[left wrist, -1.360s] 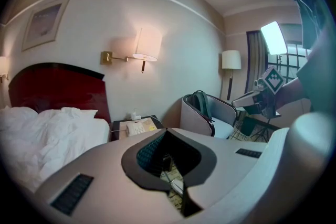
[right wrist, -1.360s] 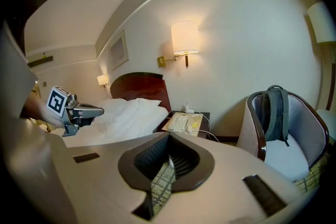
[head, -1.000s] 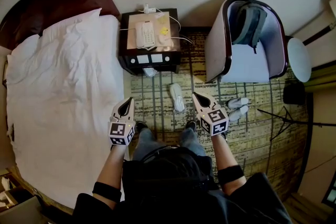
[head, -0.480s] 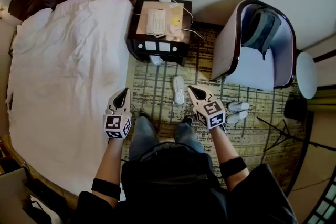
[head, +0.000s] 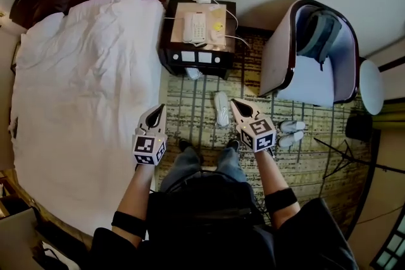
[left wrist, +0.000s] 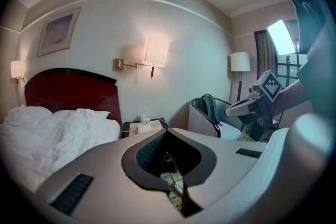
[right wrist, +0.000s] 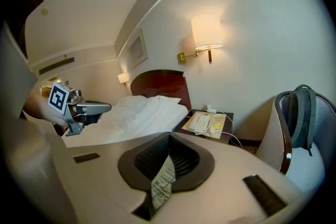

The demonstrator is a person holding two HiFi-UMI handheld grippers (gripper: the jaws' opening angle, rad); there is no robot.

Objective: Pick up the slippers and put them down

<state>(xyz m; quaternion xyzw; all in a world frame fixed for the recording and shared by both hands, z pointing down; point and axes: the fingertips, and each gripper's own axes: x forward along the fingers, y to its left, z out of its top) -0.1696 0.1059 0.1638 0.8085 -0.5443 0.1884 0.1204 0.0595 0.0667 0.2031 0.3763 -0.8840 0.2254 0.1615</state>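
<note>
Left gripper (head: 158,112): lower centre-left of the head view, over the edge where bed meets carpet. Jaws fully together, with nothing gripped.
Right gripper (head: 237,104): centre of the head view, over the carpet. Jaws fully together, with nothing gripped; only carpet shows through the slot behind the tips.
Single slipper (head: 221,109): white, flat on the carpet at frame centre, just left of the right gripper's tip. Lies lengthwise toward the nightstand. Untouched.
Slipper pair (head: 291,133): white, side by side on the carpet, right of the right gripper's marker cube and below the armchair. Untouched.
Carpet (head: 190,104): patterned, between bed and armchair.
Bed (head: 76,92): left half of frame, white rumpled duvet.
Nightstand (head: 199,57): upper centre, dark wood, carrying a white telephone (head: 194,27).
Armchair (head: 297,73): upper right, with a grey backpack (head: 319,35) on the seat.
Wall lamp (right wrist: 206,31): lit, above the nightstand in the right gripper view.
</note>
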